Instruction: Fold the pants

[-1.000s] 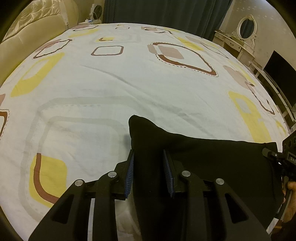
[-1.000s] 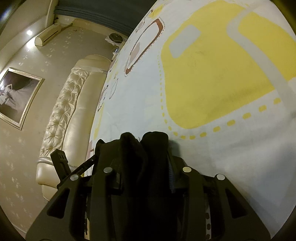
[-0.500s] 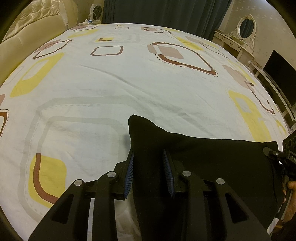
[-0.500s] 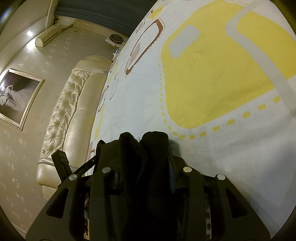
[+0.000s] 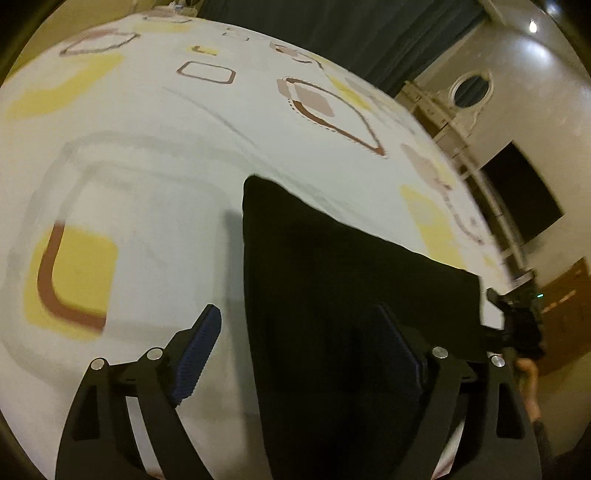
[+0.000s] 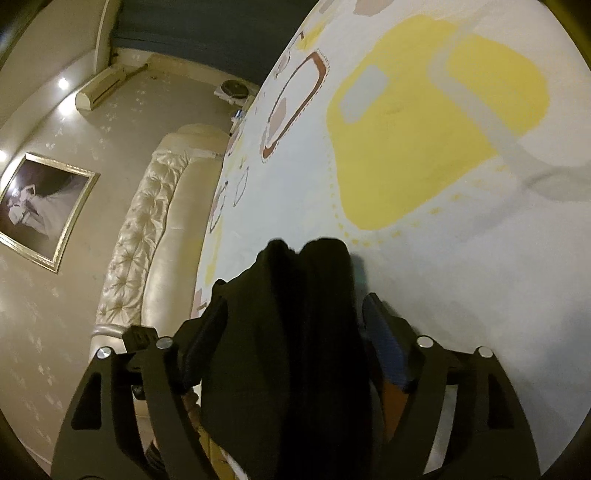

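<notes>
The black pants (image 5: 332, 280) lie folded on the patterned bedsheet (image 5: 147, 147). My left gripper (image 5: 299, 321) is open, its blue-padded fingers (image 5: 201, 339) spread wide either side of the pants' left edge, not gripping. In the right wrist view the pants' bunched end (image 6: 306, 314) lies between the spread fingers of my right gripper (image 6: 291, 310), which is open too. The right gripper also shows at the far right of the left wrist view (image 5: 517, 321).
The bed has a cream tufted headboard (image 6: 147, 236). A dressing table with an oval mirror (image 5: 471, 90) and a dark TV screen (image 5: 521, 192) stand past the bed's right side. Dark curtains (image 5: 332, 26) hang behind.
Both grippers have opened and let go of the pants. The left gripper has tilted and drawn back a little; the pants rest on the sheet.
</notes>
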Demonstrator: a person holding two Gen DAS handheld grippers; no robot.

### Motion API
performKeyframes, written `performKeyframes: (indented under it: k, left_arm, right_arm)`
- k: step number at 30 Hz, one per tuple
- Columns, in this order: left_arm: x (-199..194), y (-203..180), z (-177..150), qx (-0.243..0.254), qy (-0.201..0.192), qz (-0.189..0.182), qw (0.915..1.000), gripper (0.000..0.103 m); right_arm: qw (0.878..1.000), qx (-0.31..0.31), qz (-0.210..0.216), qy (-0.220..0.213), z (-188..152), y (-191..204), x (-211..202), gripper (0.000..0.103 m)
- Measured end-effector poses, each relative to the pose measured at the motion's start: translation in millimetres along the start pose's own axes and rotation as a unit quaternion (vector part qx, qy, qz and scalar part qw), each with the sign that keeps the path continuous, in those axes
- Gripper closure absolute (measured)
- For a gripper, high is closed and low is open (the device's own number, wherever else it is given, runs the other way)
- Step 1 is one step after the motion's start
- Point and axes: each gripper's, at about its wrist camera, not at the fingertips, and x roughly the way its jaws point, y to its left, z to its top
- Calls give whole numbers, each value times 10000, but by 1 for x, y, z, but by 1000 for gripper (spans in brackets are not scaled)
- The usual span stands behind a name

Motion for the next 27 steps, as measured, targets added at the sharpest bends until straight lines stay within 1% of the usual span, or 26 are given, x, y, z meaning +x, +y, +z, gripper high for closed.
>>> performKeyframes:
  k: [2,6,11,12,13,15,18,22,27]
  left_arm:
    - [-13,5,-13,-123,-3,-161,9998,17]
    - [-30,12,-38,-425,111,-485,9979,17]
    - [-45,13,-63,-525,115,-511,9972,17]
    - [-47,13,-70,-563,129,-526,9969,17]
    - [-49,14,-75,-609,128,-547,9966,17]
    - [-50,17,-80,-688,150,-609,9957,17]
    - [-48,19,-90,-884,214,-773,9928,17]
    - [-40,22,-96,-1211,341,-1088,9861,17]
    - [-36,14,-99,-1277,382,-1246,9832,17]
  right_arm:
    - [10000,9,-4,-52,-7,-1,-14,23]
    - [9999,102,-58,-125,-23,-6,-37,21]
    - [9995,164,-221,-139,-46,-10,-60,19]
    - [9995,164,-221,-139,-46,-10,-60,19]
    - [9995,206,-206,-121,-55,-12,-67,19]
    - [9994,243,-192,-133,-62,-13,-72,19]
    - [9995,240,-191,-114,-70,-13,-75,18]
    - [9995,248,-170,-56,-82,-13,-72,18]
    - [9996,224,-146,21,-90,-9,-61,18]
